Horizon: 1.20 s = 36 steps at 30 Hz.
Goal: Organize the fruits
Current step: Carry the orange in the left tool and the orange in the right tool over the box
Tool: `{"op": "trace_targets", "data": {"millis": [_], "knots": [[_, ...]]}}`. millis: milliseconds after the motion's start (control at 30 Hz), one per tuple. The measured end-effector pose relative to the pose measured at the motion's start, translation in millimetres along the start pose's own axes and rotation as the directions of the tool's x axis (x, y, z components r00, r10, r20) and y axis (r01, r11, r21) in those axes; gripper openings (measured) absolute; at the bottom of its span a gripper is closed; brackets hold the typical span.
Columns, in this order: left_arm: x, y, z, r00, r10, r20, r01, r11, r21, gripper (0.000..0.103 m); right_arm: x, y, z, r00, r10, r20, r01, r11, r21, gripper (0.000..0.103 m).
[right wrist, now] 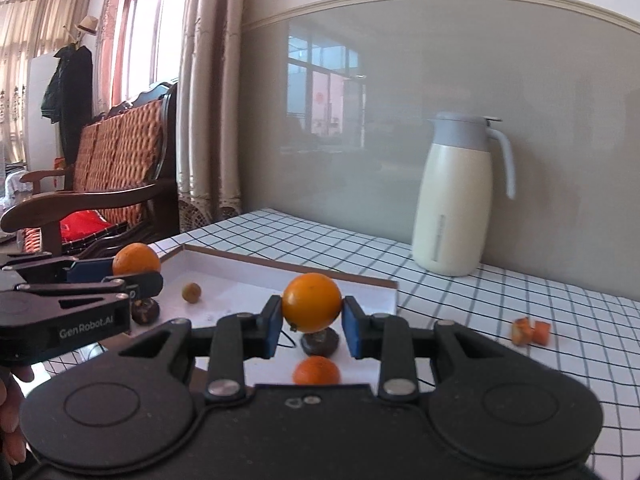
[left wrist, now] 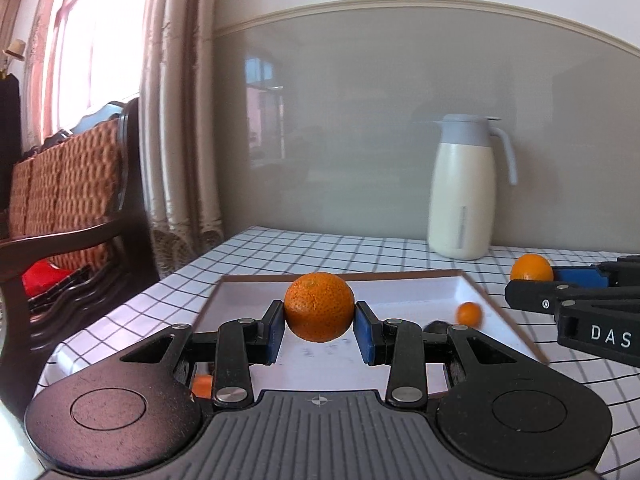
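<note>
While the rough-skinned orange (left wrist: 319, 306) sits pinched in my left gripper (left wrist: 319, 330) above the white tray (left wrist: 420, 292), I carry a smoother orange (right wrist: 312, 302) clamped in my right gripper (right wrist: 310, 330) over the tray's near right corner, so both drops lie straight below.

Your two handheld grippers: black frames, blue pads

Your left gripper (left wrist: 319, 330) has a ribbed grey base, two round black discs, silver pivot screws and blue pads (left wrist: 365, 338). Your right gripper (right wrist: 308, 328) matches it; side markings read "DAS" on one, "GenRobot.AI" on the other.
</note>
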State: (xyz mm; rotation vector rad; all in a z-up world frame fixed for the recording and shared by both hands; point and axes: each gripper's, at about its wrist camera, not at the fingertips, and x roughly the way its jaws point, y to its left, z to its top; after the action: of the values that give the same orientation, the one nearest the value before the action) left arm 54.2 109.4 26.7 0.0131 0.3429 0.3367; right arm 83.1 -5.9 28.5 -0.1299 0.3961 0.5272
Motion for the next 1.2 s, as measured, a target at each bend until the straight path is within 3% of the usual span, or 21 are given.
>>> {"op": "trace_targets", "data": {"millis": [500, 1200], "knots": [[42.2, 30.0, 8.3, 0.999, 0.048, -0.013, -0.048, 0.998, -0.028, 0.037, 47.3, 12.6, 16.6, 1.0, 0.023, -0.019, -0.023, 0.999, -0.023, 0.023], [98.3, 40.5, 17.9, 0.995, 0.064, -0.072, -0.067, 0.997, -0.041, 0.038, 103.4, -13.6, 23.0, 0.995, 0.005, -0.102, -0.003, 1.0, 0.016, 0.023]]}}
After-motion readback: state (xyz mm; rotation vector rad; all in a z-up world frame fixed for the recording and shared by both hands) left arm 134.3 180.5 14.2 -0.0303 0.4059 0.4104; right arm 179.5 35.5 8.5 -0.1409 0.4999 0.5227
